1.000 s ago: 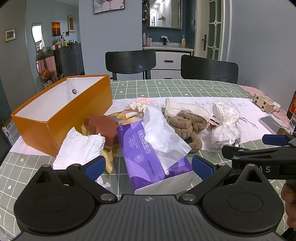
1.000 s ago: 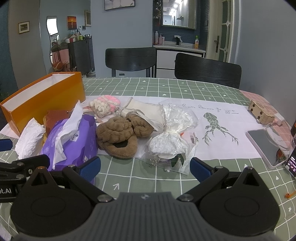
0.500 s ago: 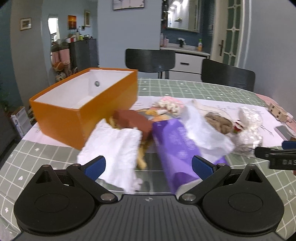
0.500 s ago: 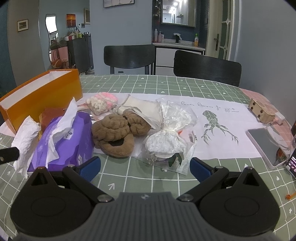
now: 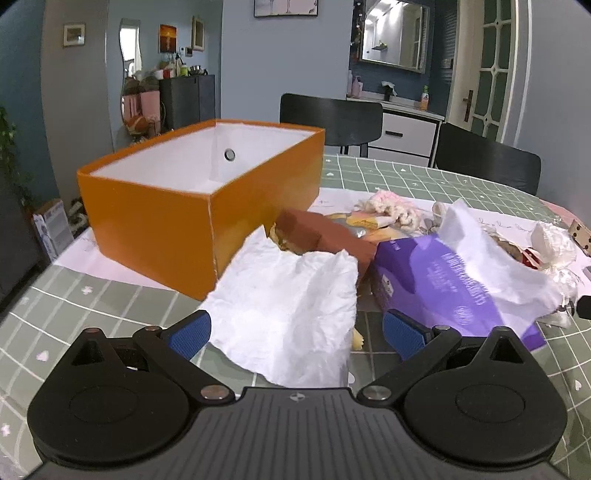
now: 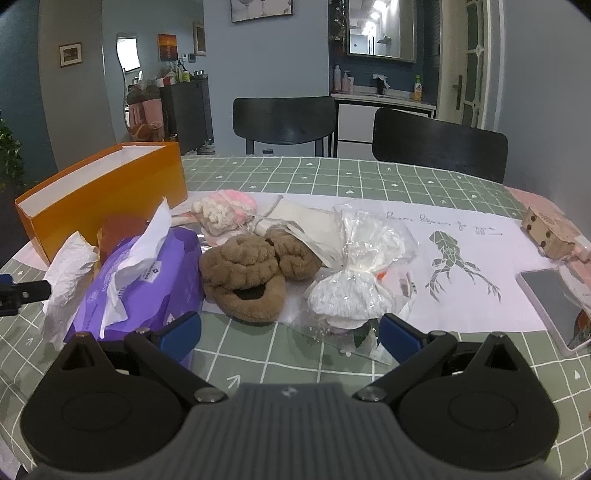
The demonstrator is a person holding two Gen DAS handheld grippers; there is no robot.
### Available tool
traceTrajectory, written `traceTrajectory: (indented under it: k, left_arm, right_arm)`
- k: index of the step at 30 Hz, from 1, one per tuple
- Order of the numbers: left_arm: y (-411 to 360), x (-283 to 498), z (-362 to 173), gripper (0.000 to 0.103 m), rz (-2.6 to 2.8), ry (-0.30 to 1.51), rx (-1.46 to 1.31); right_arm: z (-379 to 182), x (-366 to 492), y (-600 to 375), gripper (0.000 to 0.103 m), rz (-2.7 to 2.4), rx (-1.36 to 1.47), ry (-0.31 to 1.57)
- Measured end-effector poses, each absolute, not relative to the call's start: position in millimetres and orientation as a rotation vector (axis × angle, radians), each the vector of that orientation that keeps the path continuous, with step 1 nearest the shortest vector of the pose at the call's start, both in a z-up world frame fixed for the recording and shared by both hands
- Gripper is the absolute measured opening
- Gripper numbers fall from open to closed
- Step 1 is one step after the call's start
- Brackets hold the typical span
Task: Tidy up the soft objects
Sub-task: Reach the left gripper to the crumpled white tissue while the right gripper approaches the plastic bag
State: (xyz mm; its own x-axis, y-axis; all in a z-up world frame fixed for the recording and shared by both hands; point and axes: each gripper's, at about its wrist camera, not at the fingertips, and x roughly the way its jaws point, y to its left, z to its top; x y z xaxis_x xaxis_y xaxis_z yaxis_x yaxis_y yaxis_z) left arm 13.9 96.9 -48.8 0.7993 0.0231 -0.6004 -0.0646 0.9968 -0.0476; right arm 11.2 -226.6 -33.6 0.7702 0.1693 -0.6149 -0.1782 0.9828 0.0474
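— Dim, cool indoor light; brightest by the lit mirror [image 5: 395,35] at the back. Soft shadows only.
— Sharp in the middle, though. Strong fisheye bending, black corners. Slight blur on the orange box [image 5: 201,206]; white tissue [image 5: 291,314] nearly washed out.

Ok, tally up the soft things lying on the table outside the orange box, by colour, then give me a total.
White: 2, the loose tissue and the plastic-wrapped bundle
Brown: 2, the pair of fuzzy slippers
Purple: 1, the tissue pack
Pink and cream: 1, the knitted piece
Cream: 1, the cloth pouch
Total: 7
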Motion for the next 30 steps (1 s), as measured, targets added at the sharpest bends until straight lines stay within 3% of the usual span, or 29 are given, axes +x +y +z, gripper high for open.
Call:
traceTrajectory:
  k: [10, 24, 30]
  left_arm:
    - [105, 39, -68, 0.103, 0.117, 0.646, 0.055]
    - [149, 46, -88, 0.102, 0.015, 0.676, -0.157]
    - [154, 40, -92, 0.082, -0.014, 0.683, -0.173]
  right_arm:
    - [-40, 20, -237, 0.101, 0.157, 0.014, 0.684]
    - [-50, 39, -252, 0.101, 0.156, 0.067, 0.699]
    - [-57, 57, -264, 0.1, 0.122, 0.125, 0.726]
